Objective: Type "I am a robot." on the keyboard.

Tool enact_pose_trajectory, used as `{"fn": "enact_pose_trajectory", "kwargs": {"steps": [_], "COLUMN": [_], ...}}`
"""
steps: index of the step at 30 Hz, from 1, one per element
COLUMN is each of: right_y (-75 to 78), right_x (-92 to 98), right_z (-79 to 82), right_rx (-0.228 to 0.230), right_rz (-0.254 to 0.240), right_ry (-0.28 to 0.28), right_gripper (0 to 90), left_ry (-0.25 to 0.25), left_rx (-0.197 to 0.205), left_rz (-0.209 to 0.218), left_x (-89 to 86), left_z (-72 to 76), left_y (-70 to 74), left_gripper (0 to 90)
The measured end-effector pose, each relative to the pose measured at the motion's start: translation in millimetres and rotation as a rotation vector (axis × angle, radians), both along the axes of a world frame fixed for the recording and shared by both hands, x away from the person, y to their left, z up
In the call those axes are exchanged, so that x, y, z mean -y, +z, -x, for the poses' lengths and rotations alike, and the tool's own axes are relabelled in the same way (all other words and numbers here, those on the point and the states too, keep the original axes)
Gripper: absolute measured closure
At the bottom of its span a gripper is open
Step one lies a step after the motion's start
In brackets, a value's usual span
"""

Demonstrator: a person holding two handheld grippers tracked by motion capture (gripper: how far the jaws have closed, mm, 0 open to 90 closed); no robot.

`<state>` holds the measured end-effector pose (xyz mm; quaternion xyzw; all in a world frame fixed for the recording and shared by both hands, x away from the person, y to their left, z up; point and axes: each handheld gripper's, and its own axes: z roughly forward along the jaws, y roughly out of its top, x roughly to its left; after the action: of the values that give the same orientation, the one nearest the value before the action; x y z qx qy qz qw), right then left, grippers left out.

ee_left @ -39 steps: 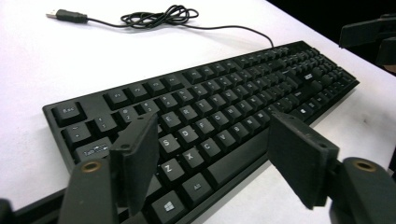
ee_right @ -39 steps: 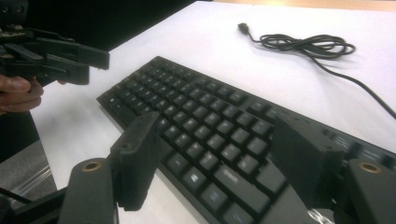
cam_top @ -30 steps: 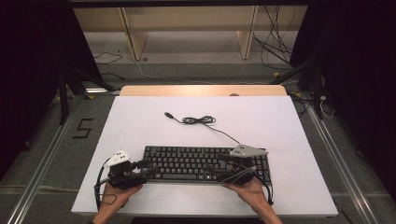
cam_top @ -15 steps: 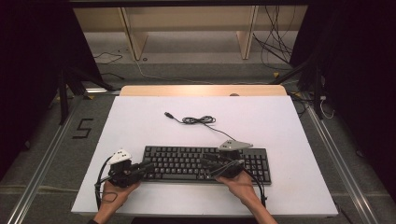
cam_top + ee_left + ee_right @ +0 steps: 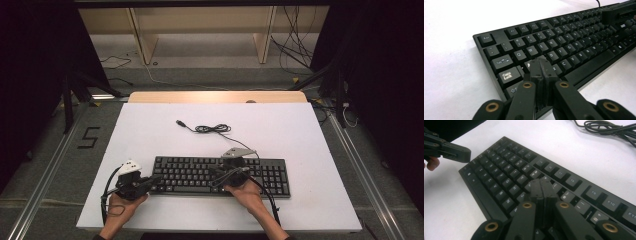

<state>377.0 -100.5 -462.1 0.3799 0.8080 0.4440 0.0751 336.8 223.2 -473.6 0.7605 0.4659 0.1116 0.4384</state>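
A black keyboard (image 5: 190, 175) lies across the near half of the white table (image 5: 300, 130). My left gripper (image 5: 157, 179) is at its left end; in the left gripper view the jaws (image 5: 541, 62) are pressed together over the keys beside Caps Lock. My right gripper (image 5: 215, 172) hovers over the keyboard's middle, its jaws (image 5: 541, 183) together above the upper letter rows. Both pairs of jaws have just been closing, with nothing between them. The right gripper (image 5: 616, 13) also appears far off in the left gripper view, and the left gripper (image 5: 461, 153) in the right gripper view.
The keyboard's black cable (image 5: 212, 129) lies coiled behind it and ends in a USB plug (image 5: 180, 122). A wooden strip (image 5: 215, 96) runs along the table's far edge. Beyond it are shelf legs and loose floor cables (image 5: 295, 55).
My right hand has slid left along the keyboard, from near its right end to its middle. Both grippers' jaws have come together. The left hand has stayed put.
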Motion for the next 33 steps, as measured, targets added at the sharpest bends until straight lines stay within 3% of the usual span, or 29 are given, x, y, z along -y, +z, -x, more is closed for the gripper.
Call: {"fn": "enact_pose_trajectory", "kwargs": {"steps": [18,33], "right_y": [-11.4,-16.3], "right_x": [-18.9,-23.8], "right_z": [-11.7,-17.1], "right_rx": [-0.034,-0.039], "right_rz": [0.054,0.064], "right_ry": [0.004,-0.004], "right_gripper": [90.0,90.0], "left_ry": [-0.005,0.001], "left_rx": [-0.037,-0.056], "left_rz": [-0.037,-0.044], "left_x": [-2.5,-4.3], "left_z": [-2.1,-4.4], "left_y": [-4.0,-6.8], "left_gripper": [88.9,88.9]}}
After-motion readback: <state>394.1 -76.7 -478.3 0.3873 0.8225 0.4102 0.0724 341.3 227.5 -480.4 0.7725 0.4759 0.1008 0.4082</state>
